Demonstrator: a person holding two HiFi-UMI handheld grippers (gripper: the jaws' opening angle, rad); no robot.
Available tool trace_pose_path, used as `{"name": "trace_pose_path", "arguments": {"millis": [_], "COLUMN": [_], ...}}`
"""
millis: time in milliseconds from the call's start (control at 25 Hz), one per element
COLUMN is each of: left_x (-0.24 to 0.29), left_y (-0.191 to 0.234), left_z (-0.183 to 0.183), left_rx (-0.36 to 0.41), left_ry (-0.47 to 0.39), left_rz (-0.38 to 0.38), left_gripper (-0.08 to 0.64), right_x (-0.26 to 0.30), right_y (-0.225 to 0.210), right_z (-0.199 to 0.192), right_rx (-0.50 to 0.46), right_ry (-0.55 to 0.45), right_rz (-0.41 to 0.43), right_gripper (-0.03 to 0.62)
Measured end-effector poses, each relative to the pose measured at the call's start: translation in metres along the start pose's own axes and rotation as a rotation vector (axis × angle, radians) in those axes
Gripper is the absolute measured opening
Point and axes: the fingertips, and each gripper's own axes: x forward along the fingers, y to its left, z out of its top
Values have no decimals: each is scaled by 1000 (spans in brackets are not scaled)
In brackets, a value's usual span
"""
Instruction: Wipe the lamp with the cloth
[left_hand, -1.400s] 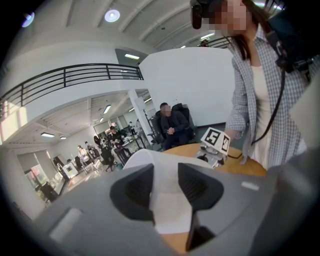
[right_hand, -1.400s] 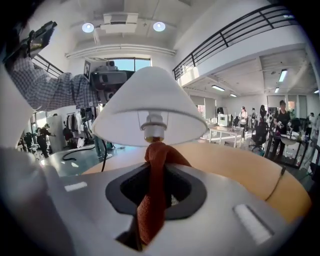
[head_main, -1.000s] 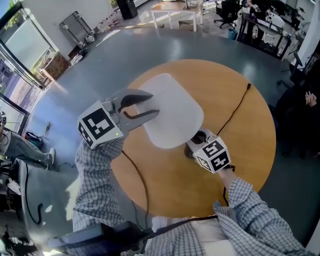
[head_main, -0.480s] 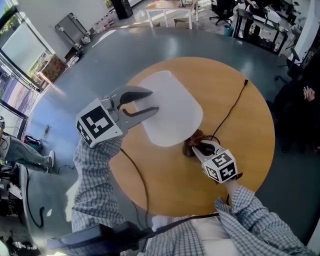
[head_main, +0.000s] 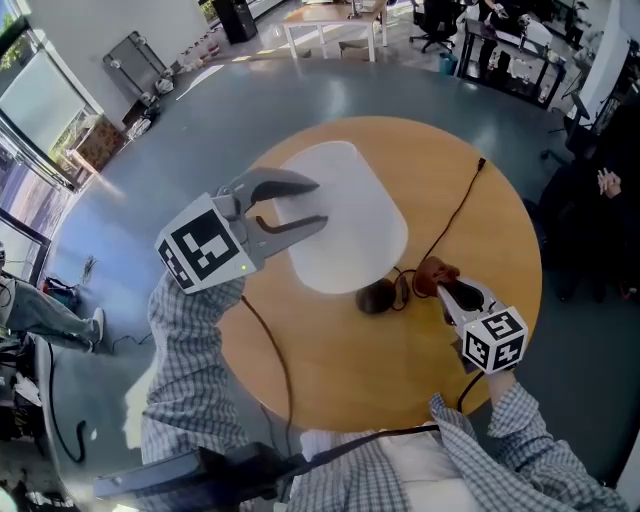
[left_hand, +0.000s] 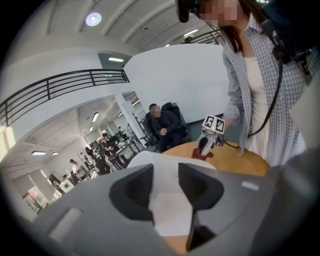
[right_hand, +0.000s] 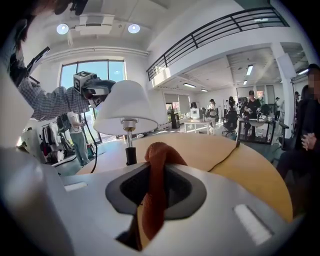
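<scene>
The lamp has a white shade over a dark base and stands mid-table. My left gripper reaches in from the left, its jaws closed on the shade's left side. In the left gripper view white shade fills the gap between the pads. My right gripper is right of the base and apart from the lamp, shut on a rust-brown cloth. In the right gripper view the cloth stands up between the jaws, with the shade beyond.
The round wooden table carries the lamp's black cord, which runs to the far right edge. A thin cable hangs from my left gripper over the near side. A seated person is beyond the table's right edge.
My right gripper has carried the cloth to the right, away from the lamp's base. The left gripper has stayed on the shade.
</scene>
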Motion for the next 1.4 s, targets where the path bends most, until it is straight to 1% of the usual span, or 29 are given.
{"name": "trace_pose_path", "arguments": {"millis": [160,360,520,640,760,920,1000,1200,1280,1400], "left_x": [5,41,41,42,40,33,30,26,23,22], "left_y": [-11,-36,-60,-74,-86,-94,-99,-105,-106,-105], "left_z": [12,44,56,63,69,75,77,76,75,75], "left_rx": [66,168,240,268,269,247,248,241,233,229], "left_ry": [12,46,55,51,22,-15,-13,-7,-9,-5], "left_rz": [-42,-109,-150,-158,-153,-132,-121,-92,-82,-56], "left_gripper": [156,155,150,147,133,112,112,114,114,118], "right_x": [-10,-28,-29,-31,-29,-21,-17,-5,0,2], "right_y": [3,-16,-2,5,15,40,56,101,114,124], "right_z": [-7,-18,-25,-29,-41,-67,-86,-139,-161,-183], "right_rx": [-8,-40,-60,-86,-122,-150,-162,-162,-180,-243], "right_ry": [17,51,74,93,135,210,258,384,448,535], "right_rz": [-15,-2,9,19,45,94,129,257,280,299], "right_gripper": [66,66,66,66,66,66,66,67,69,77]}}
